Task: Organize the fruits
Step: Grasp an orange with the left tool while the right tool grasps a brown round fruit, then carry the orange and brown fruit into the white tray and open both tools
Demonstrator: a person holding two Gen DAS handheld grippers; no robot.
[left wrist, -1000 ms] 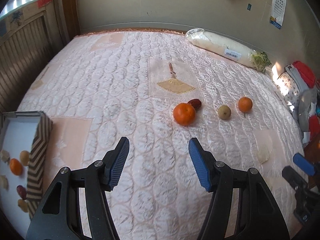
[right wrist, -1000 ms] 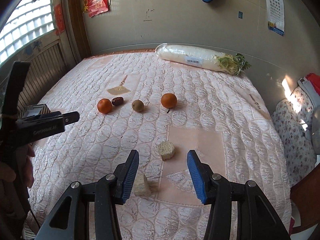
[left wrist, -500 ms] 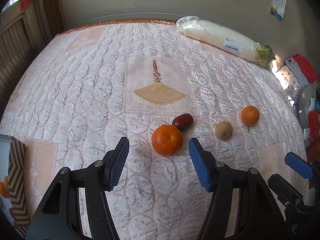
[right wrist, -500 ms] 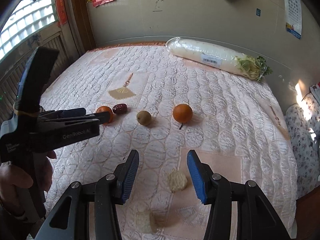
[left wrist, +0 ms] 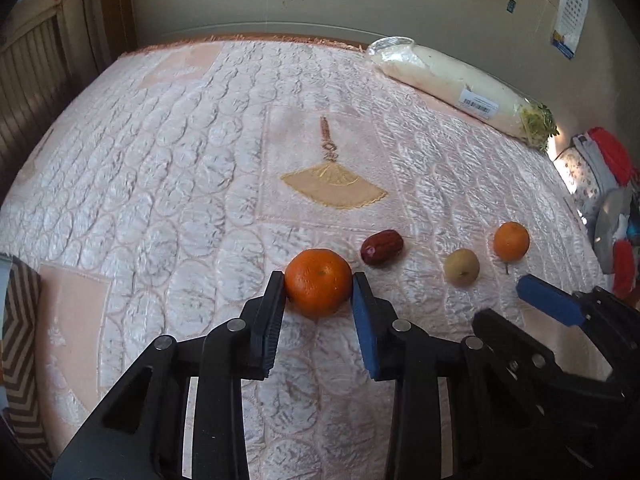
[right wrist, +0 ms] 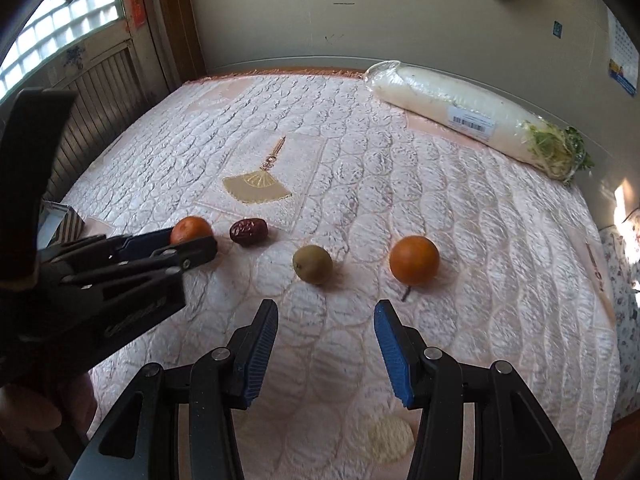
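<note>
a pink quilted bedspread (left wrist: 168,168) fills our view. nearest, our left gripper (left wrist: 319,300) pinches one orange (left wrist: 319,282); our right gripper (right wrist: 326,340) hangs spread. beyond we count one red date (left wrist: 381,247), one brownish fruit (left wrist: 461,266), a second orange (left wrist: 511,241), then one wrapped radish (left wrist: 460,90) by the wall.

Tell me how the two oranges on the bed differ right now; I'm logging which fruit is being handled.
The near orange sits between the fingers of the left gripper, which has shut on it; the far orange lies free, ahead and to the right of the open right gripper. The near orange lies beside the red date; the far orange lies beside the small greenish fruit. Both are round, orange and rest on the quilt.
</note>
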